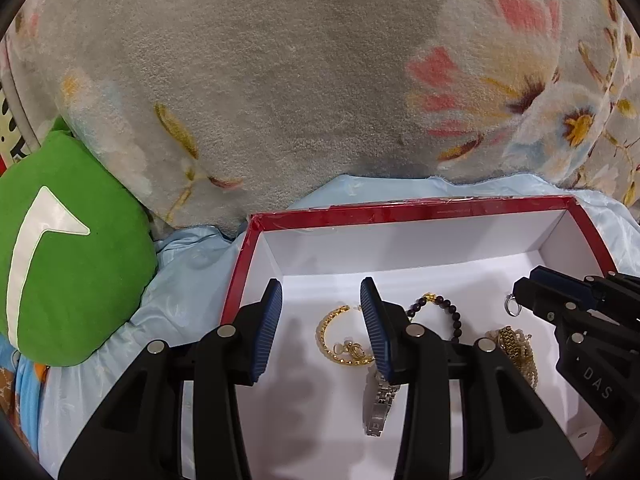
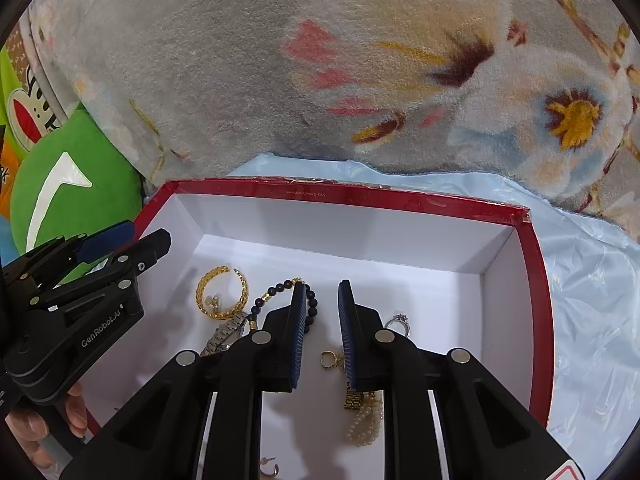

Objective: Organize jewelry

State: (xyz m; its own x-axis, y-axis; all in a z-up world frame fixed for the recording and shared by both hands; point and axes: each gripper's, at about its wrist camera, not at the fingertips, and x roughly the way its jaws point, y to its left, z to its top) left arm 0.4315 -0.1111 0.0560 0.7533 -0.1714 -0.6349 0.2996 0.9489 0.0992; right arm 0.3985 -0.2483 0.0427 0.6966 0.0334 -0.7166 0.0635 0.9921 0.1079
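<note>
Left wrist view: your left claw was open and empty over the red box on the bed. The gold bracelet lay on the box floor between the jaws, silver watch nearer, bead bracelet to the right.

Right wrist view: your right claw stood slightly parted, gripping nothing, above a small gold ring; pearl strand nearer, silver ring right.

Looks like between picks. Next: lower onto one piece, close squarely.

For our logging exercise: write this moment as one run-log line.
left tool: open, empty, over gold bracelet | right tool: open, empty | red box: holds jewelry
</note>
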